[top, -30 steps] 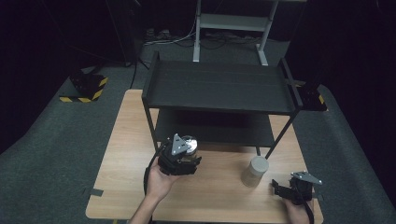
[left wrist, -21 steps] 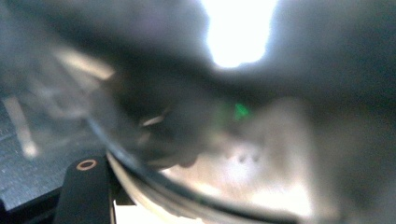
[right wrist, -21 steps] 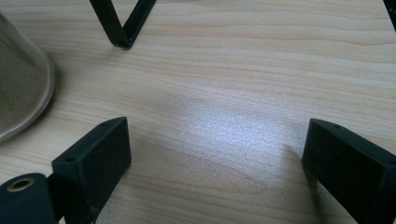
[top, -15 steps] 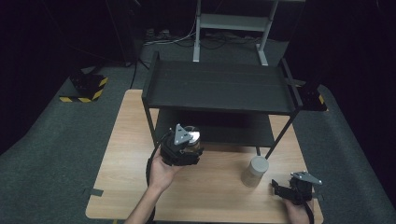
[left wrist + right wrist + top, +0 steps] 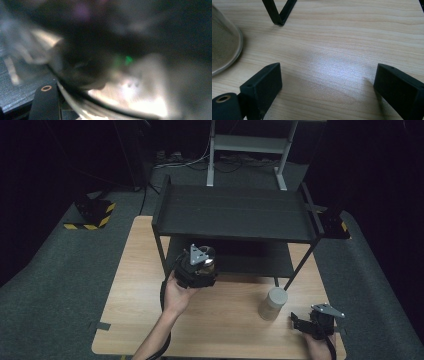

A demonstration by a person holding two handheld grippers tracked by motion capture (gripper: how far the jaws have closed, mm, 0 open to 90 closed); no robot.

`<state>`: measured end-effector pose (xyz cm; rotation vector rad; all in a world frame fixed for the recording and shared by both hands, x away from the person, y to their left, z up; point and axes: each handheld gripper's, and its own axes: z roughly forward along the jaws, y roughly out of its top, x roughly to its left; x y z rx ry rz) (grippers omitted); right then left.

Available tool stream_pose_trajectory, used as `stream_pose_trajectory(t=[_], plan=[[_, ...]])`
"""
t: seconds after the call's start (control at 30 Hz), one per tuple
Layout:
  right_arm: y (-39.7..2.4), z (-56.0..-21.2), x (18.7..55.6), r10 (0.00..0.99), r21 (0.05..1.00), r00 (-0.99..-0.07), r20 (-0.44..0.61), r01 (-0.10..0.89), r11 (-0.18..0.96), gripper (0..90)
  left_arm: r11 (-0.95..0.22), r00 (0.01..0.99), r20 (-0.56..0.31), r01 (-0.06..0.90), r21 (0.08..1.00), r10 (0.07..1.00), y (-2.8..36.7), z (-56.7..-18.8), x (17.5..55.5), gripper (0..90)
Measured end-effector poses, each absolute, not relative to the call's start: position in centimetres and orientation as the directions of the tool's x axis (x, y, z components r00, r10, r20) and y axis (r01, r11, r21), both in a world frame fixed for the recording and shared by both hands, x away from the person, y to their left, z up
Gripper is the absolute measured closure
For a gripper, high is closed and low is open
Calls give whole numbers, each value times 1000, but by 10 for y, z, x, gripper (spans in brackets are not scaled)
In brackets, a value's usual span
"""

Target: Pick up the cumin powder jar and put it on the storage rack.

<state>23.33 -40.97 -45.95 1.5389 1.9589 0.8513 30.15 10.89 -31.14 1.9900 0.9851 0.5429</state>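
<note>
A pale wooden table [image 5: 150, 270] is seen from above, set on grey carpet [image 5: 60, 285] in a dark, unlit room. A black two-tier metal shelf rack [image 5: 235, 212] stands on the far half of the tabletop; its top shelf is bare. Behind it, on the far side of the room, a grey metal stand [image 5: 245, 145] and loose cables are made out. Yellow-and-black hazard-striped blocks [image 5: 92, 217] lie on the carpet at far left, & a second striped item is glimpsed at the rack's right end.

The left gripper [image 5: 197, 267] is held by a hand at the near-left front of the rack, level w/ the lower shelf. Its jaws are clamped on a clear glass jar [image 5: 207, 260], which is carried off the tabletop, just in front of the lower shelf's edge. In the left gripper view the jar [image 5: 130, 90] is shown as a close blur against one black jaw; contents can't be told.

A second jar, a clear cylinder w/ pale sandy filling [image 5: 272, 304], stands upright on the table at near right, by the rack's front-right leg [image 5: 278, 12]. The right gripper [image 5: 305, 324] rests just right of it, near the table's near-right corner. In the right gripper view its jaws are set well apart over bare wood grain, nothing btwn them, w/ the sandy jar [image 5: 224, 45] at the left edge, not touched.
</note>
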Motion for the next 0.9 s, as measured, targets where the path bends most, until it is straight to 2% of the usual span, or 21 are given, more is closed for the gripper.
stream_pose_trajectory(t=[0.9], plan=[[-410,-460,233,970,736,-243,-8,655,170,79,-282,554,-8,436,855,832,104,-326,313,309]])
